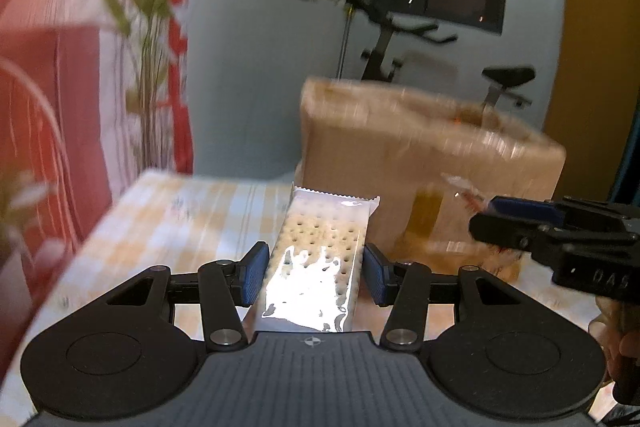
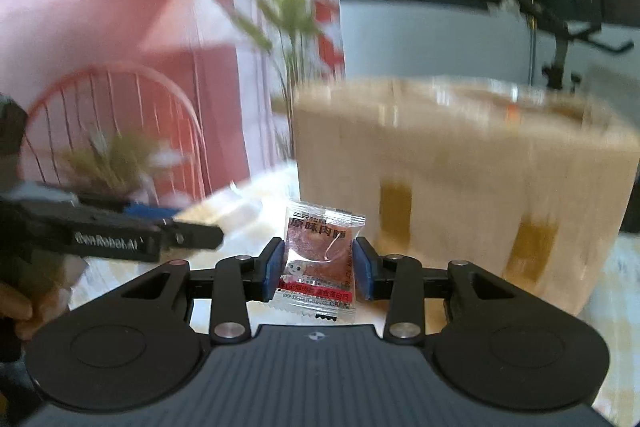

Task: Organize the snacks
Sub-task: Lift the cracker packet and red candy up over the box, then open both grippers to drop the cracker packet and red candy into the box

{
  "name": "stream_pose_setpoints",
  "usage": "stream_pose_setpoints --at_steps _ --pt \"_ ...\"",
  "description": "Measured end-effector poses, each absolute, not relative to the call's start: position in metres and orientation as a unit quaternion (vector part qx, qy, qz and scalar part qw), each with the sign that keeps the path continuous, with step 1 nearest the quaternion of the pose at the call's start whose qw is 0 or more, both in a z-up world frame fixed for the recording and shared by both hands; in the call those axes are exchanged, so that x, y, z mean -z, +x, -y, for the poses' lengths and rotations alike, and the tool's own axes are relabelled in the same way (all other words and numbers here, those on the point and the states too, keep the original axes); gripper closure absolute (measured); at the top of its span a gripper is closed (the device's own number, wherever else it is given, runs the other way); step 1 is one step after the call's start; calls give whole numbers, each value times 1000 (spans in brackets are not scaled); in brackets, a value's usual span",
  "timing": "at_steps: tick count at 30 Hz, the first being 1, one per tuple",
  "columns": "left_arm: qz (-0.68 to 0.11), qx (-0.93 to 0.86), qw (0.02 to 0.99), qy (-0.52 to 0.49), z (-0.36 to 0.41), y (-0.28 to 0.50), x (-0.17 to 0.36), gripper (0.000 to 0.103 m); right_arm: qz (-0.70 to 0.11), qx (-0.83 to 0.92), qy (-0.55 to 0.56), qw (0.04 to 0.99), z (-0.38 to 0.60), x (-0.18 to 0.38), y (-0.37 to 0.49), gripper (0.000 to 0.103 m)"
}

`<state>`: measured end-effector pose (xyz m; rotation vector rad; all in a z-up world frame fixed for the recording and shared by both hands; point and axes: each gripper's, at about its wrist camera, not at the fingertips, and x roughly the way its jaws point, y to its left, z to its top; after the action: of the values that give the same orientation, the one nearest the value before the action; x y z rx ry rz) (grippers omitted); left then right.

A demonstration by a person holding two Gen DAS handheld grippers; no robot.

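Behind the checked tablecloth [image 1: 192,215] stood a dark window, an exercise bike [image 1: 404,39] and a pink curtain, all smeared by motion blur. At about one o'clock from both cameras sat the open cardboard box [image 2: 460,163], the largest thing on the table and probably where the snacks were meant to go, which would explain why both packets were aimed toward it.

Dead ahead at twelve o'clock, the left gripper [image 1: 314,269] was clenched on a long cracker packet [image 1: 320,251] held lengthwise, likely so it would slide in end first. Its clear wrapper showed pale, dotted crackers, with a crimped white end and strong glare.

Smaller, the right gripper [image 2: 319,269] pinched a jerky sachet [image 2: 320,259] by its sides, upright, at twelve o'clock. It was clear plastic with reddish-brown meat, red print and serrated edges.
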<state>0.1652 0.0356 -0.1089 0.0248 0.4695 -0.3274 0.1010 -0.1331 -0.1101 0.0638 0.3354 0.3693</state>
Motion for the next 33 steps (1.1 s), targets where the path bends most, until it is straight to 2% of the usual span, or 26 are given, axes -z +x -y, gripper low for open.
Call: stream_pose_setpoints --at_steps 4,10,15,23,24,26,29,33 --pt "-196 176 965 13 -21 180 77 50 -118 -176 43 976 149 78 101 63" --pt "-171 208 963 7 20 227 42 50 -93 -139 38 985 183 44 132 63" --pt "-169 228 959 22 61 265 38 50 -118 -97 41 987 212 40 167 63" --pt "-188 235 952 55 104 299 61 49 -162 -63 71 982 245 61 195 61" --pt "-192 239 950 58 104 301 63 47 -166 -63 77 981 246 63 196 59" --pt "-197 238 949 60 103 303 66 31 -173 -63 82 979 249 66 195 58" --pt "-194 231 952 52 89 295 62 15 -176 -66 86 978 251 67 190 45" --pt "-200 230 951 51 79 284 50 12 -167 -59 90 980 252 60 177 24"
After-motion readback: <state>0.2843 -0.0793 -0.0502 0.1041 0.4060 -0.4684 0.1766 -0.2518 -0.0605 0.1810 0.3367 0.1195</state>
